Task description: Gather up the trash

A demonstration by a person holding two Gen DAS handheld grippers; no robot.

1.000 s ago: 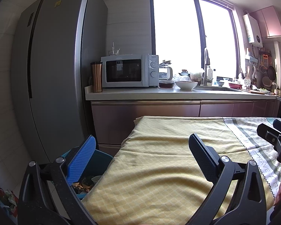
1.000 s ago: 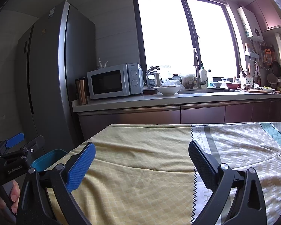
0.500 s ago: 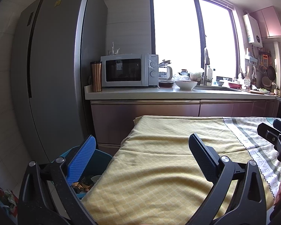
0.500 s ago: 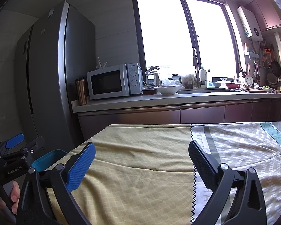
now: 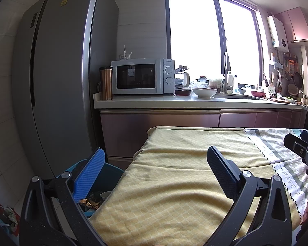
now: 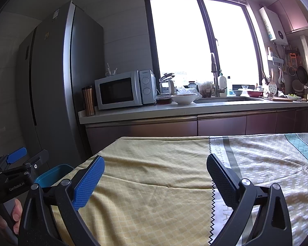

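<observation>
Above the tablecloth (image 5: 174,184), left gripper (image 5: 156,170) and right gripper (image 6: 154,176) hover level, spread wide

No visible change between frames.

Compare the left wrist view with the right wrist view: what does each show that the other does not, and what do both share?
Only the left wrist view looks into the blue plastic bin, showing crumpled wrappers inside, and colourful litter on the floor.

Only the right wrist view shows the tablecloth's teal striped band and a hand gripping the left tongs.

Both show the yellow patterned tablecloth, white microwave, copper travel mug, grey fridge, bright window and open, empty tongs; the right tongs hold nothing.
</observation>
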